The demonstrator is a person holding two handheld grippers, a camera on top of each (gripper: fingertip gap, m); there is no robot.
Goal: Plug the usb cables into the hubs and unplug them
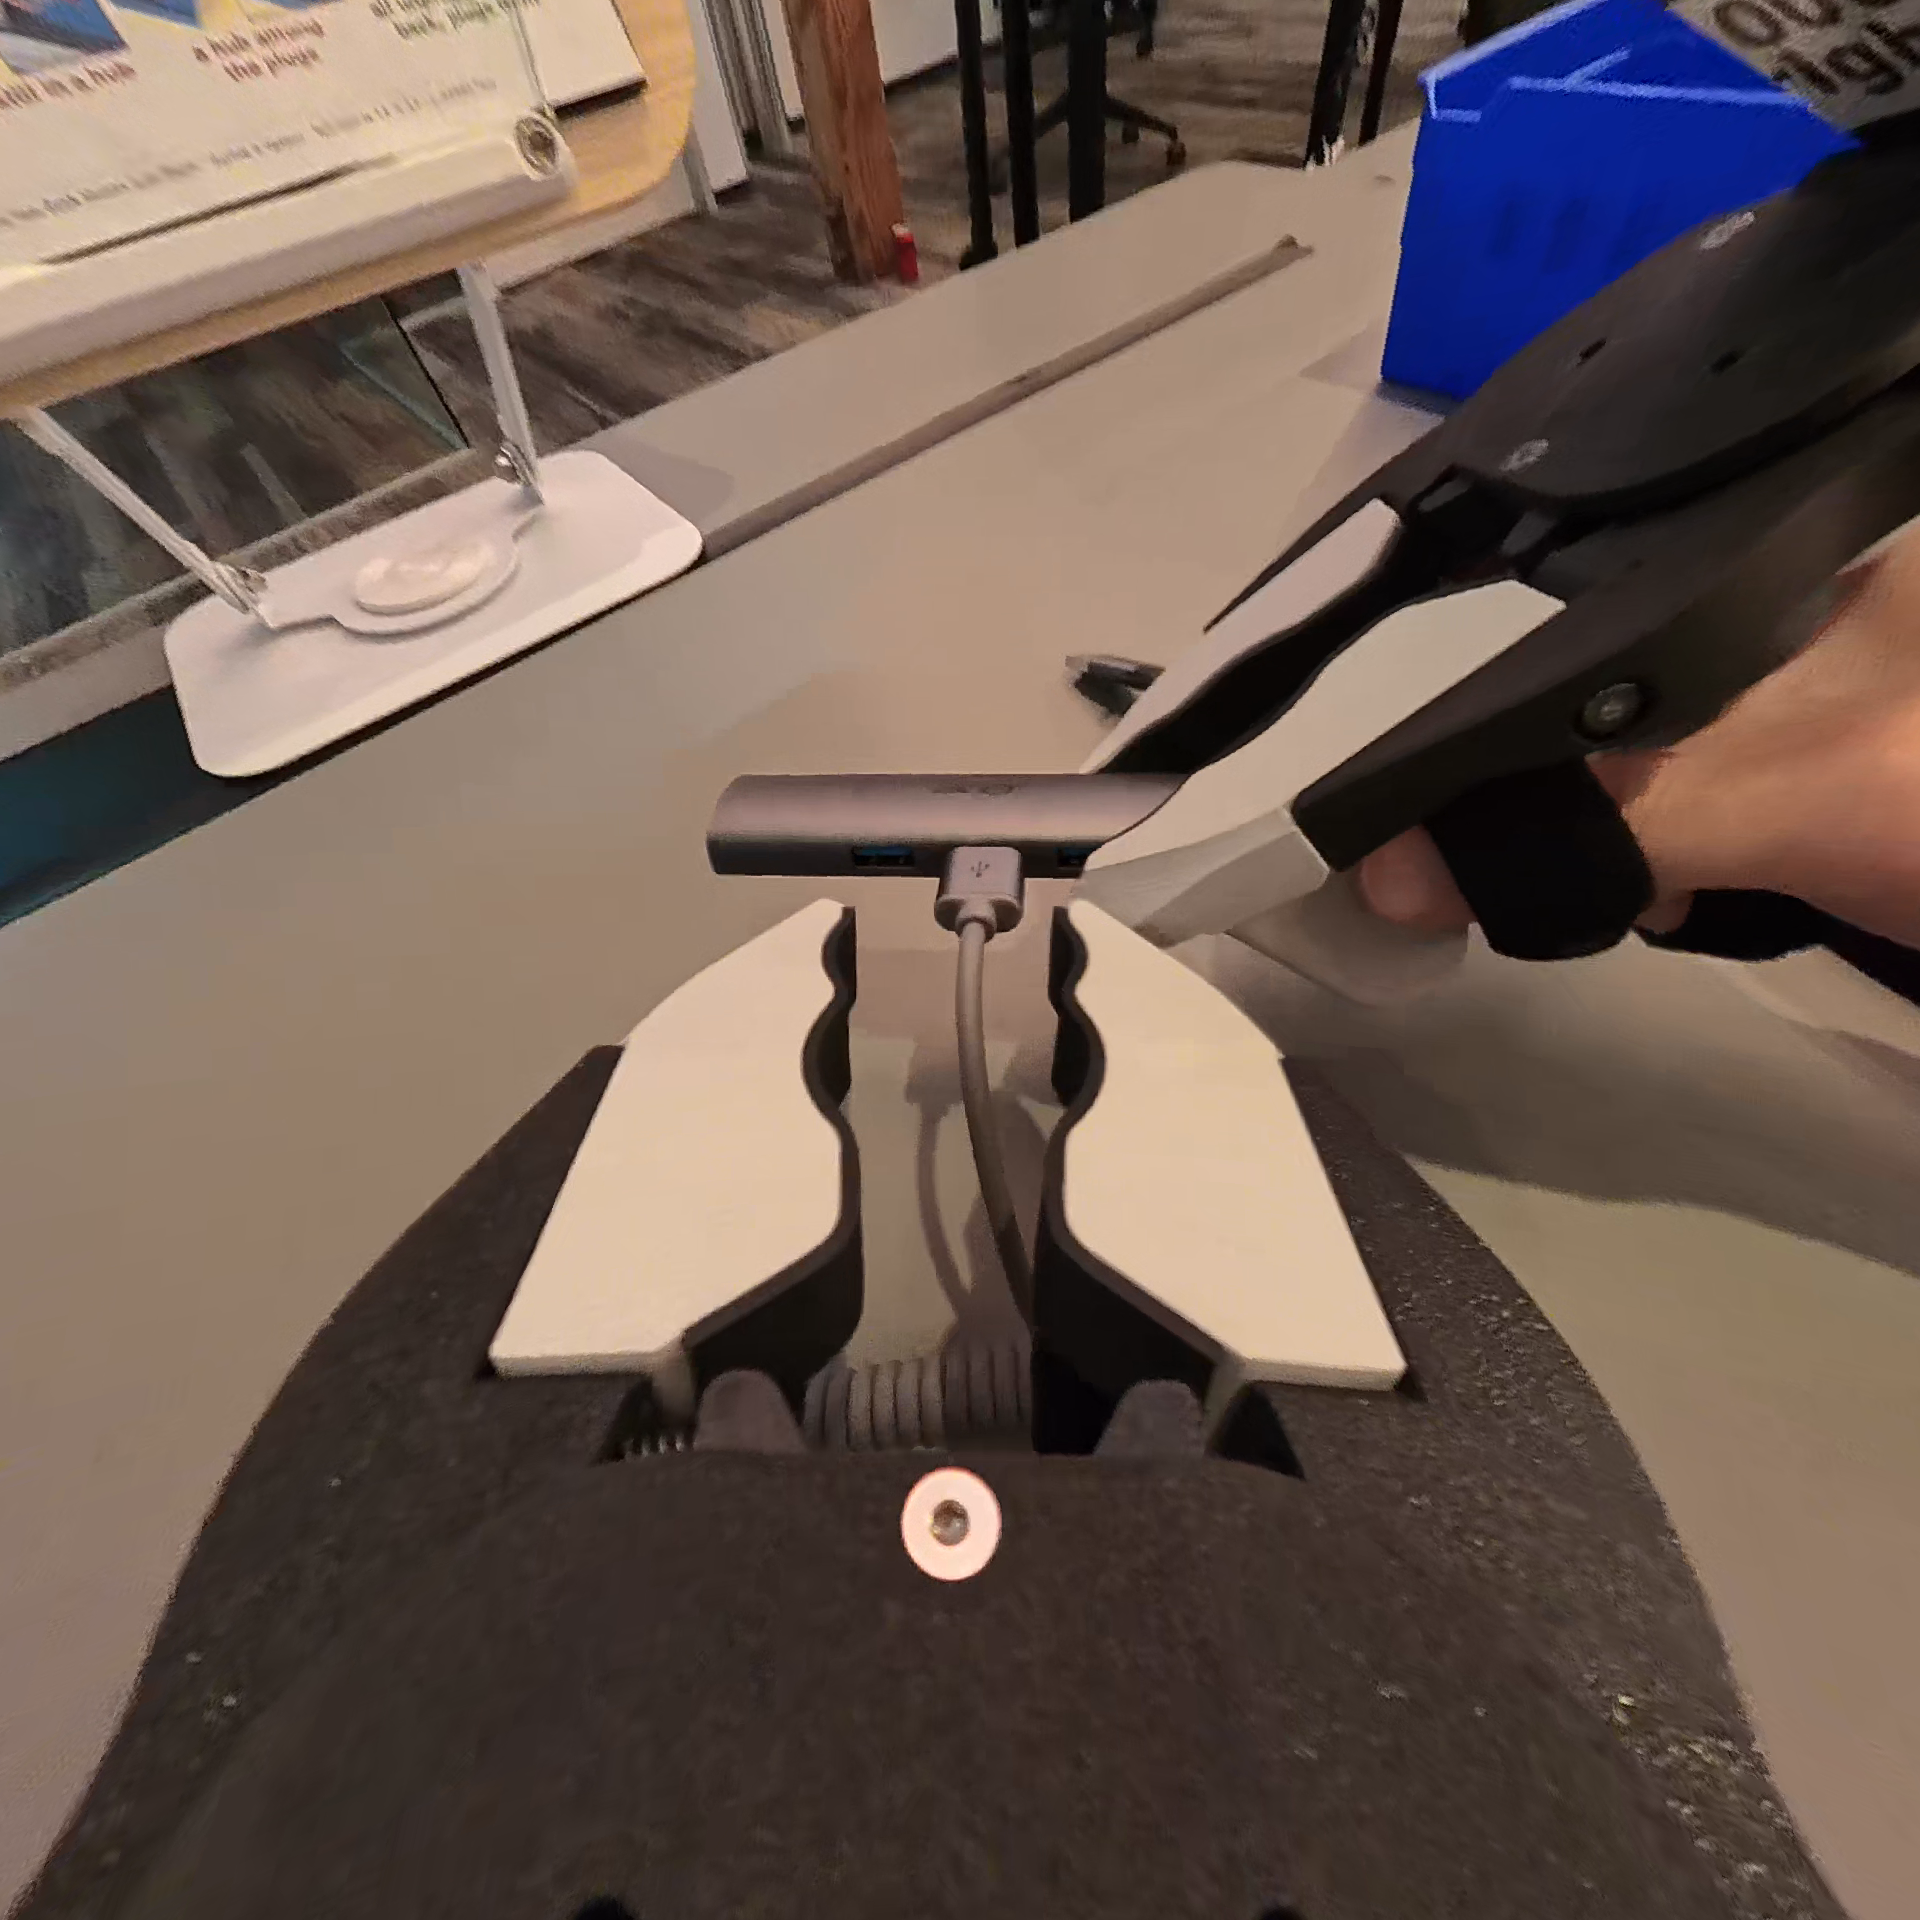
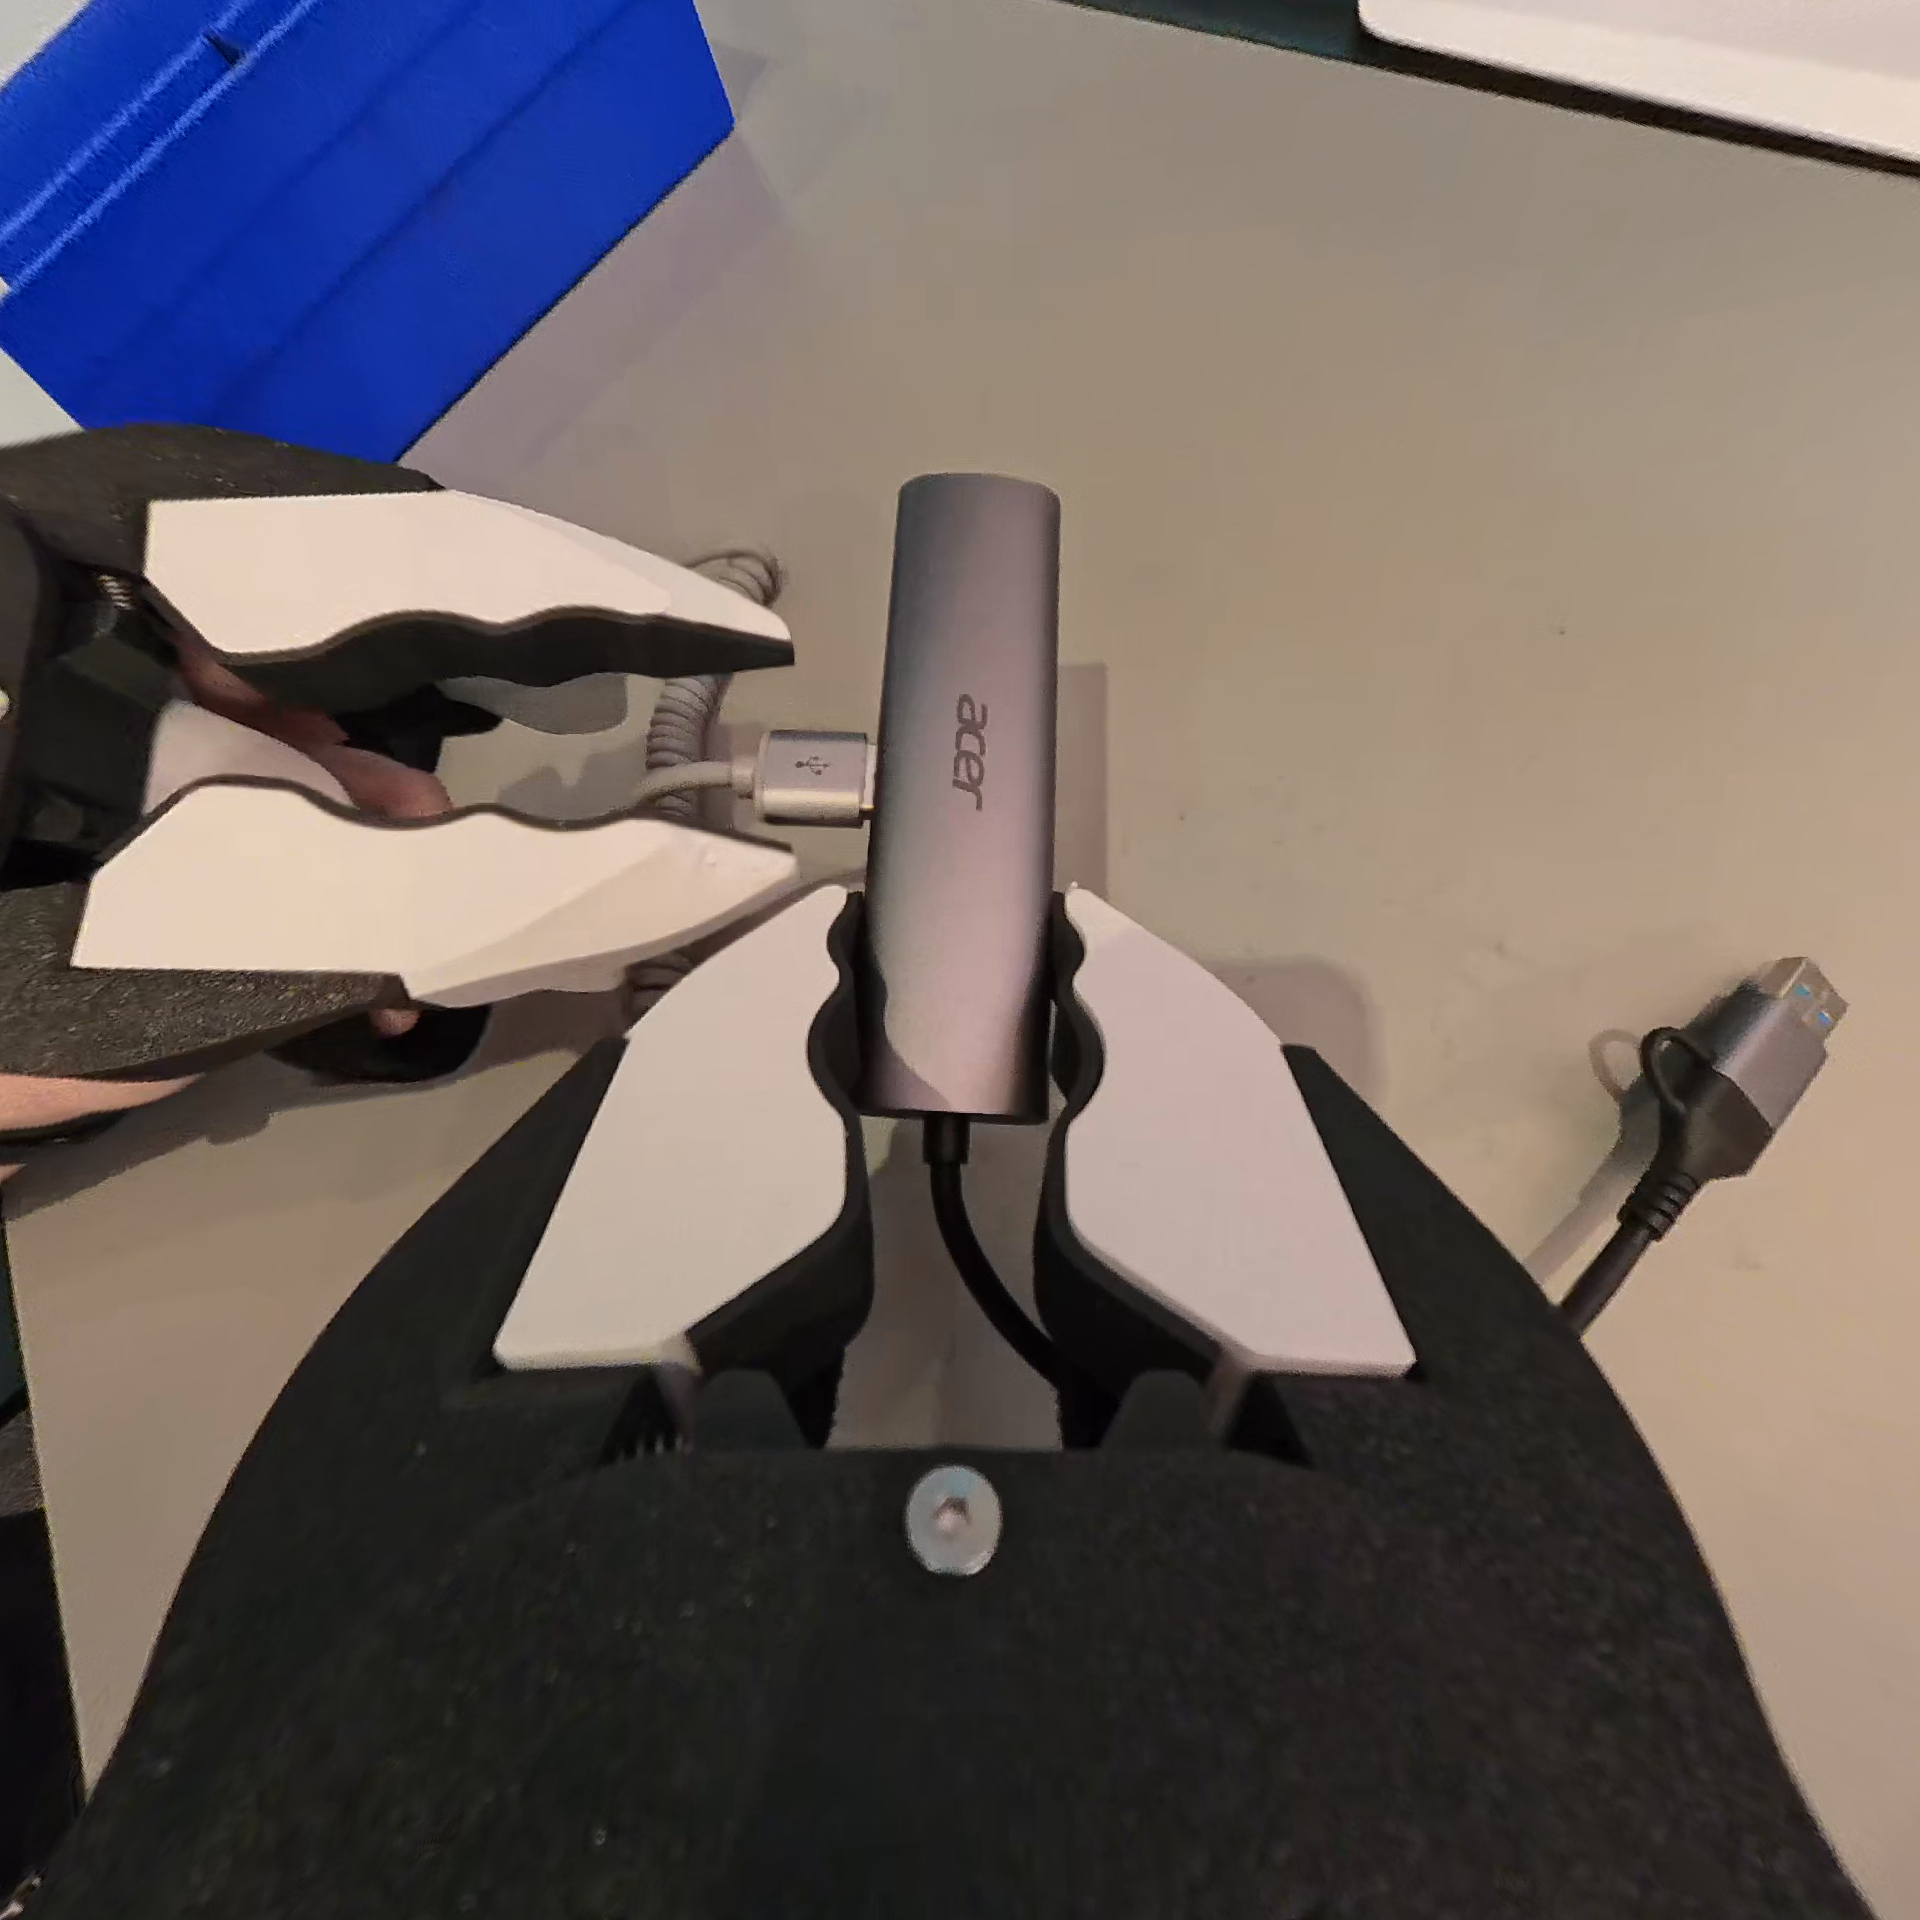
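Note:
A grey USB hub [image 1: 914,805] is held off the grey table by its right end in my right gripper [image 1: 1132,831]. In the right wrist view my right gripper [image 2: 961,909] is shut on the hub [image 2: 966,665] near its cable end. A silver USB plug [image 1: 977,883] sits in a side port of the hub, and it also shows in the right wrist view [image 2: 816,777]. Its grey cable [image 1: 982,1091] runs back between my left gripper's fingers. My left gripper [image 1: 958,920] is open, with its fingertips on either side of the plug's rear, apart from it. It also shows in the right wrist view [image 2: 787,750].
A blue bin [image 1: 1558,208] stands at the back right, also in the right wrist view [image 2: 343,208]. A white sign stand [image 1: 436,613] sits at the table's left edge. The hub's own black cable ends in a grey plug [image 2: 1725,1060] lying on the table [image 2: 1455,520].

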